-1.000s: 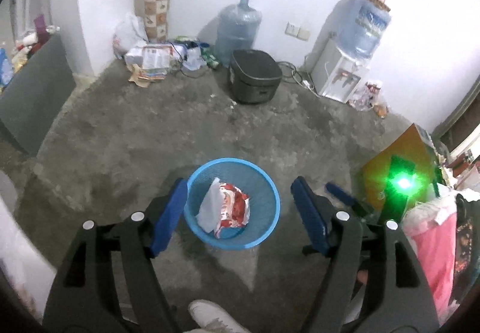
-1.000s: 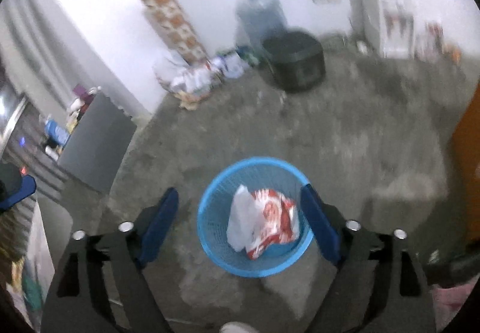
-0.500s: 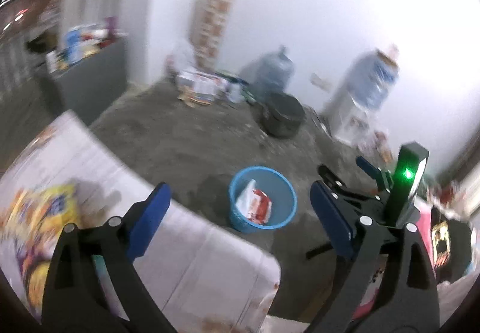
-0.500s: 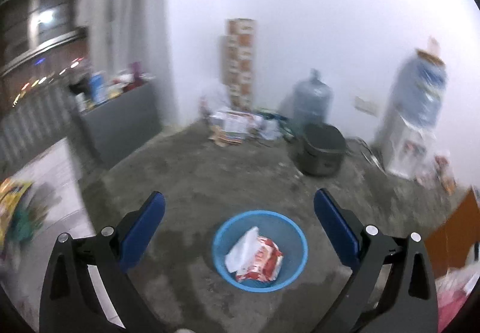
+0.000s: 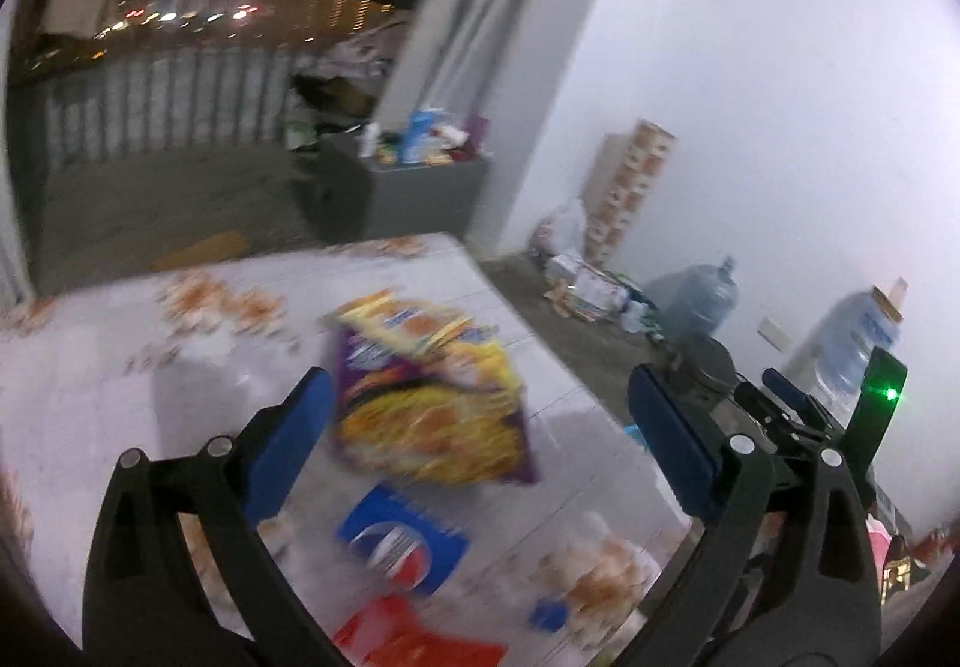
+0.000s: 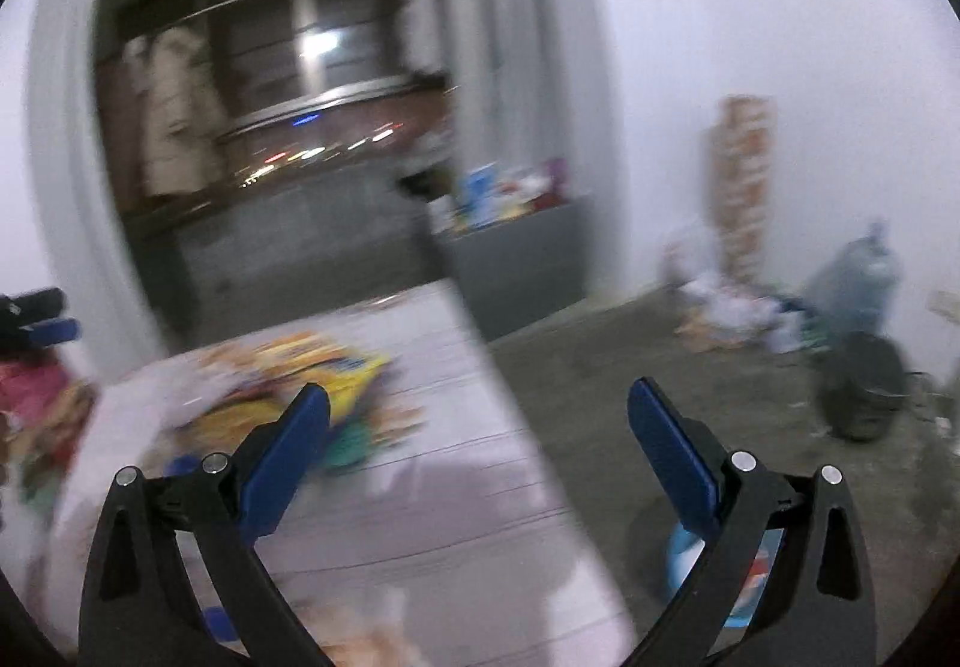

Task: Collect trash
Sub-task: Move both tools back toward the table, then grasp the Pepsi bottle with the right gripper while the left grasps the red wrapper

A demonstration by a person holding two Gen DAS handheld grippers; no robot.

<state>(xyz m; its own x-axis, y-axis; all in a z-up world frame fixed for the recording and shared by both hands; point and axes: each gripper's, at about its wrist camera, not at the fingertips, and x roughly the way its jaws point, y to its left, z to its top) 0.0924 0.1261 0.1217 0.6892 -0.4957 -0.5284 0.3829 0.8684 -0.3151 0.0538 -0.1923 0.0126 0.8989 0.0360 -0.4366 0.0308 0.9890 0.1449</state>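
Our left gripper (image 5: 480, 415) just opened its jaws wide, empty, above a yellow bag (image 5: 432, 403). Our right gripper's (image 6: 480, 427) jaws are wide apart, empty; the blue bin (image 6: 678, 553) peeks behind its right jaw, contents hidden.

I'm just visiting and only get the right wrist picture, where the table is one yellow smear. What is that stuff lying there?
Observer: The left wrist view is sharper. It is a crinkled yellow and purple snack bag, lying flat on the white patterned tablecloth.
Operator: Is anything else lying near it?
Observer: Yes, a flat blue wrapper with a round red, white and blue logo lies closer to the camera than the bag.
Operator: Is the other claw holding anything?
Observer: No. The left gripper is open and its jaws have just been opening. The bag shows between them, but the blue pads do not press on it.
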